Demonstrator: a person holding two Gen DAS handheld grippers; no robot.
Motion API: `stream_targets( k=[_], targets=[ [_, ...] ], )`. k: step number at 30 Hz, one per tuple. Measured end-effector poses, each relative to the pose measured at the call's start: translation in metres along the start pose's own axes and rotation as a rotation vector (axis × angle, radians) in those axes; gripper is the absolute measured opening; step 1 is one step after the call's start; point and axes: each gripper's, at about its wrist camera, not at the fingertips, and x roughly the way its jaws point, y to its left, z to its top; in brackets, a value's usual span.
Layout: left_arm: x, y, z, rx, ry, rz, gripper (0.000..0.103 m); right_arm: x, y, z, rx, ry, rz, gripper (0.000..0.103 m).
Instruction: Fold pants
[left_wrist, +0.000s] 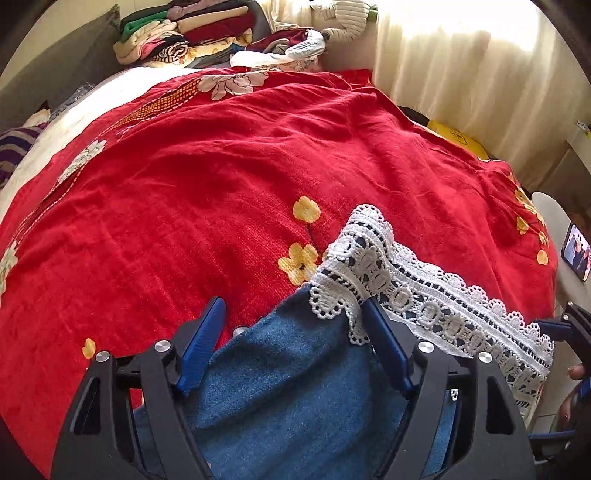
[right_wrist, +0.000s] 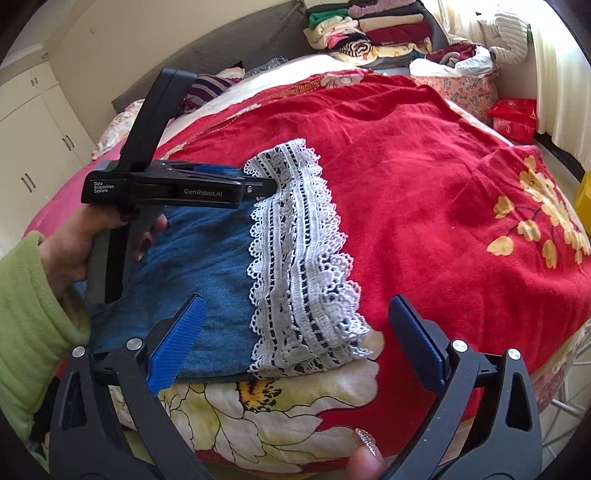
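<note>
Logging items as I see them from my station.

Pants: blue denim with a white lace hem, lying on the red flowered bedspread; in the right wrist view the hem runs from 12 toward 6 o'clock.

Left gripper: my blue fingers straddle the denim at the hem's far end, one on each side; jaws apart, and I see no pad pressing the cloth. A hand in a green sleeve holds it at 9 o'clock.

Right gripper: jaws wide apart, nothing clamped, over the hem's near end.

Folded clothes pile: at 12 o'clock.
</note>
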Motion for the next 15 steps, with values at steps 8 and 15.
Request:
stream_targets(
  k=[8,15],
  targets=[
    [0.000,0.000,-0.004,-0.004,-0.003,-0.027,0.060,0.014,0.002,-0.002,0.003,0.030,-0.036,0.093],
    [-0.005,-0.009,-0.005,-0.004,-0.012,-0.037,0.031,0.019,0.012,-0.005,-0.054,0.054,-0.043,0.061]
  ],
)
